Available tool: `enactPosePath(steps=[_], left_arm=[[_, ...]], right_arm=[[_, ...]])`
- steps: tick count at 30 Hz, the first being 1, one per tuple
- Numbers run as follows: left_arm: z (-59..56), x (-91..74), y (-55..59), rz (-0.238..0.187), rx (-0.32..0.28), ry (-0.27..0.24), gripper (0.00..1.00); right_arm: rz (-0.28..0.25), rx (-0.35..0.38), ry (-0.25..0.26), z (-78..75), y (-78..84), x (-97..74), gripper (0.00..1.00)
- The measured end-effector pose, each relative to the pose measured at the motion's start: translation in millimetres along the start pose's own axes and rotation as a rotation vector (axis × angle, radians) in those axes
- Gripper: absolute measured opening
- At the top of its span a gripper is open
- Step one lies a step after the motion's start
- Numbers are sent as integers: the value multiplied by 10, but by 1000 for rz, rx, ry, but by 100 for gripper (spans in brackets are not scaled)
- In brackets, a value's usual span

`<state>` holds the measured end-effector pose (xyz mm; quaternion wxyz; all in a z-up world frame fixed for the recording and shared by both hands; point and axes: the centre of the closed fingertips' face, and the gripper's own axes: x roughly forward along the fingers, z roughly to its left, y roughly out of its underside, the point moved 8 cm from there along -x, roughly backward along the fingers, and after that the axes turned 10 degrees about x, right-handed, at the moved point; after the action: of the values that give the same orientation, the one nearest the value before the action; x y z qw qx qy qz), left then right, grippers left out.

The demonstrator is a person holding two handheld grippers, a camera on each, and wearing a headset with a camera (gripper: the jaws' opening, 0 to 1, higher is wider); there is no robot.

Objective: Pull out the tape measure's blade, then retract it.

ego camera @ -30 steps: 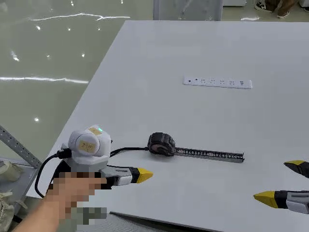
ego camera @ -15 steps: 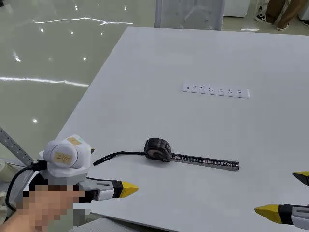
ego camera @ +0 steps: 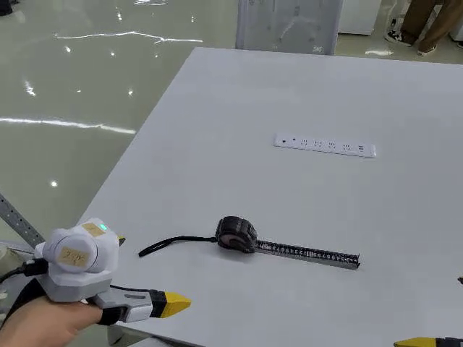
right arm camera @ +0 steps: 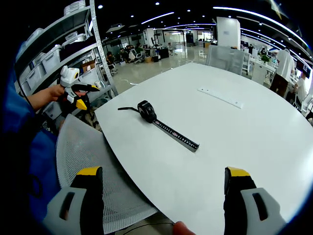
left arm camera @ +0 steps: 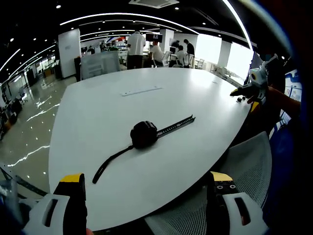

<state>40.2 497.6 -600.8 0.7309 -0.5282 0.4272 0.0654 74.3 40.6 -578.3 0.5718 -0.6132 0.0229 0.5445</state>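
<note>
— Black case, rubbery by the look of it: the tape measure [ego camera: 237, 234] lies on the white surface [ego camera: 289, 87] near its front edge, well short of the power strip [ego camera: 325, 144].

— And the blade [ego camera: 307, 254]?

— Part of it is out, lying flat on the surface and running off to the right of the case. A dark strap [ego camera: 170, 243] trails away on the other side.

— Where are the grippers?

— Both hang off the near edge, well apart from the tape. The left gripper [left arm camera: 145, 180] has its jaws spread wide with nothing between them, and so does the right gripper [right arm camera: 163, 174].

— How do you expect it to handle?

— The case looks compact and fairly dense, so I think it sits steady, though it may skate on that smooth top unless it is pinned. I would clamp it across its flat flanks. The blade is thin metal, stiff along its curve but quick to kink if bent sideways, and I take it to be sprung, so it may snap back hard.

— So where would you hold the blade?

— At the far tip, pinched flat, and pulled straight in line with the case. The strap is limp and gives no hold.
</note>
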Motion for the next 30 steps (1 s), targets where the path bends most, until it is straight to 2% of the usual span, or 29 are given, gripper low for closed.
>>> enactPosePath(steps=[8,19,24,30], left_arm=[[37,-83,66,23,-1,-5,100],[61,-92,102,32,-18,-9,100],[29,-44,60,29,-15,4,100],[-23,102,0,14,-18,12,99]], right_arm=[[3,-6,18,-28,4,-147,100],[6,6,27,-39,30,-132,100],[6,8,20,-35,26,-84,100],[10,3,7,-29,15,14,100]])
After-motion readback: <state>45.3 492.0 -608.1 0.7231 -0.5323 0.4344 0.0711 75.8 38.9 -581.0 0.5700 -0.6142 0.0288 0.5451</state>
